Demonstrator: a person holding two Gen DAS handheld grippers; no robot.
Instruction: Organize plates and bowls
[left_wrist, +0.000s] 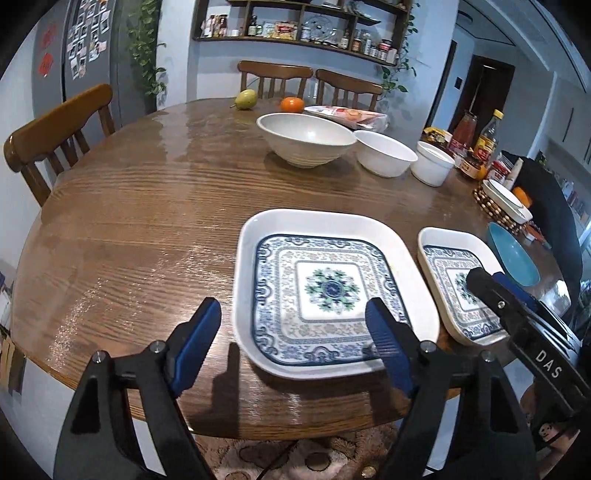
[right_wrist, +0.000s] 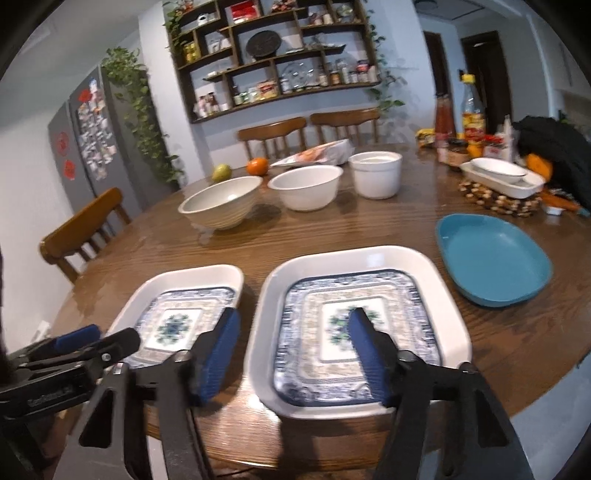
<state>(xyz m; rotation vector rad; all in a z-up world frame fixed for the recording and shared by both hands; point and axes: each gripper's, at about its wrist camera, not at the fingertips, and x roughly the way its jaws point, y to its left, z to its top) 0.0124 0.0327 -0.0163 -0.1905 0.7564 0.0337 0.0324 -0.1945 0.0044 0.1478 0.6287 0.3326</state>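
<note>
1. Plates: big patterned plate (left_wrist: 332, 288) lying w/ small patterned plate (left_wrist: 458, 284) just right of it, blue dish (right_wrist: 495, 258) beyond; nothing stacked yet.
2. Bowls (left_wrist: 306, 138) sitting separate behind big plate.
3. Left gripper (left_wrist: 295, 332) & right gripper (right_wrist: 295, 350) hovering, fingers spread, grasping nothing.

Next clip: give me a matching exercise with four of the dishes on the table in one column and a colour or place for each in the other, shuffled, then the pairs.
Column A
1. large patterned plate
2. small patterned plate
3. oval dish
4. ribbed bowl

Column B
a. plain blue, no pattern
b. under the right gripper
c. beside the pear and orange, left end of the bowl row
d. under the left gripper, at the table's near edge

Pairs: 1-d, 2-b, 3-a, 4-c
</note>
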